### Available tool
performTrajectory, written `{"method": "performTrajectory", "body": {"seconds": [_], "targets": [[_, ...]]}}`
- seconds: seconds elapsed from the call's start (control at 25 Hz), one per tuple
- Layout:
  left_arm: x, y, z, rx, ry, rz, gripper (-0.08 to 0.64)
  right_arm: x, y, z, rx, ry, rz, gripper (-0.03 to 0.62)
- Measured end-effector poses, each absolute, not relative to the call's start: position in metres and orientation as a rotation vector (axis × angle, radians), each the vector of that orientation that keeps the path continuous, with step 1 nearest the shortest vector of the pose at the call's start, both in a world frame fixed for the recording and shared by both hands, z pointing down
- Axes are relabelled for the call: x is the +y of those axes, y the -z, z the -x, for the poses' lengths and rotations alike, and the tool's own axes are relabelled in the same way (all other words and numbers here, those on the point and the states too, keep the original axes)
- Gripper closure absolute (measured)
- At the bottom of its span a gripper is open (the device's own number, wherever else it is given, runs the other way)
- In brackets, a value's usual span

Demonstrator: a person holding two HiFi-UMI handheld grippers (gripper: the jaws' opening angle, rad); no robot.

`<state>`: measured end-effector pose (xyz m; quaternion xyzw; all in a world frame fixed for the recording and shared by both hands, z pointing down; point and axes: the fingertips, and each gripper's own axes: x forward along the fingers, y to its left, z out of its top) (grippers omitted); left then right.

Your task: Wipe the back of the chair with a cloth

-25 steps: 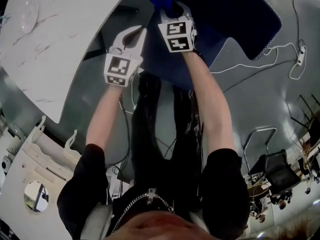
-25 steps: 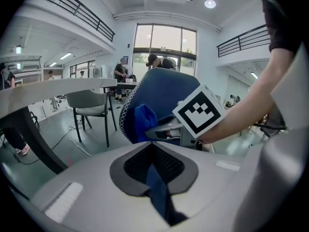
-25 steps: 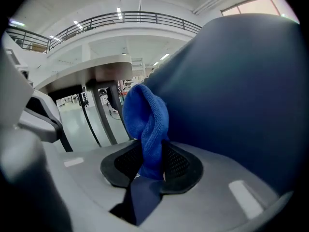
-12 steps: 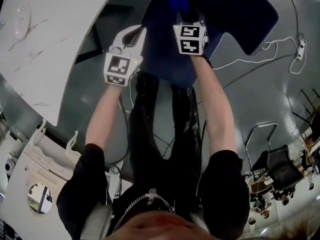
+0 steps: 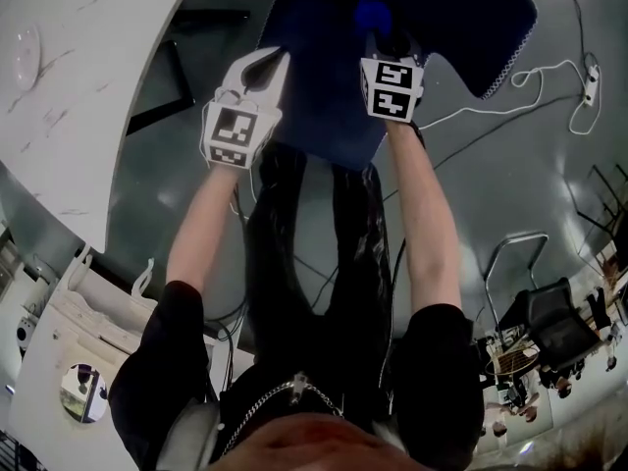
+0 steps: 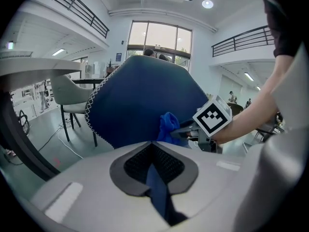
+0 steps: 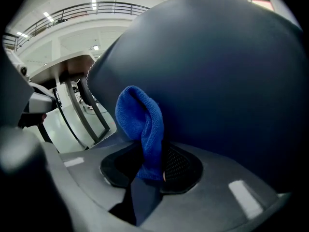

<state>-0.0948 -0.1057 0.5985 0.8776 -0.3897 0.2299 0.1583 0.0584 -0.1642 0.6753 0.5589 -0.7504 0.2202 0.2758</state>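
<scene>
The right gripper (image 7: 152, 172) has its jaws clamped on the blue cloth (image 7: 140, 122). The cloth's folded bunch rises from between them toward 12 o'clock and presses against the dark blue chair back (image 7: 227, 71) just beyond. In the head view the left gripper (image 6: 153, 164) sits at 9 o'clock of the right one, jaws drawn together on nothing, near the chair back's edge. Farther off, at 10 o'clock, stands a white marble table (image 5: 78, 96).

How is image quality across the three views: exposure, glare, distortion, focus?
Head view: dim, the chair back near black at its top, the cloth a faint blue patch, fisheye bending the table edge. Left gripper view: bright windows, black vignetted corners. Right gripper view: cloth sharp, left edge soft.
</scene>
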Motion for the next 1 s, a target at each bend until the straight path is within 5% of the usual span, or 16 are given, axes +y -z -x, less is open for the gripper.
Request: {"method": "performTrajectory", "body": {"seconds": [0.8,1.0], "targets": [[-0.096,-0.611,0.07,-1.047,-0.678,-2.529,0.551,-0.091,-0.703,-0.191,-1.681,-0.777,-1.9,0.486],[-0.097,-0.614,0.077,-1.065,-0.675,-2.516,0.551,-0.085,-0.698,-0.169,-1.766,-0.696,-1.853,0.486]]}}
